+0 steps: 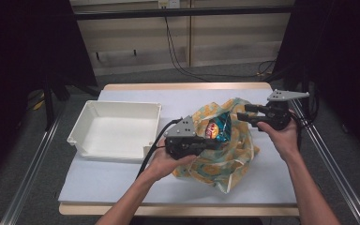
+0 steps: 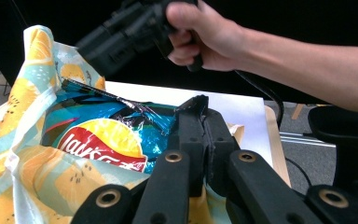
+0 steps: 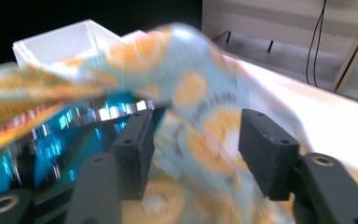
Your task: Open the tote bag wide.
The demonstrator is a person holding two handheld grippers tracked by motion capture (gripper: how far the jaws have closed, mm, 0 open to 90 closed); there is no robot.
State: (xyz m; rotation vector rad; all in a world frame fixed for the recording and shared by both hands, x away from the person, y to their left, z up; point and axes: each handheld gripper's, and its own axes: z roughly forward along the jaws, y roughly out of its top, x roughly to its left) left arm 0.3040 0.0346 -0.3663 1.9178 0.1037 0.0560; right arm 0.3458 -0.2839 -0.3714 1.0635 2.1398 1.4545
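Chip bag: I see a blue snack bag (image 1: 215,129) with a red and yellow logo lying inside the open mouth of the cloth bag, right of the table's middle. In the left gripper view its crinkled top edge (image 2: 121,100) runs to my left jaws.

Cloth bag: a pale blue bag printed with orange fruit slices (image 1: 236,154) sits slumped on the table, its mouth gaping upward around the chips. Its near end trails toward the near edge of the table.

Left gripper: my left gripper (image 1: 208,143) is at the near left side of the bag's mouth. Its jaws are pressed together; in its own view they pinch the dark top edge of the chip bag (image 2: 200,105), with cloth bunched just under them.

Right gripper: my right gripper (image 1: 242,112) hangs at the far right rim of the bag. Its jaws stand apart; in its own view (image 3: 193,140) the printed cloth lies in the gap, the pads not pressing it. That view is blurred.

Tray: a white, shallow plastic tray (image 1: 90,110) sits left of the bag, apart from it.

Table: a pale sheet covers the tabletop (image 1: 103,183).

Beyond: black cables hang down the far wall (image 1: 171,42).
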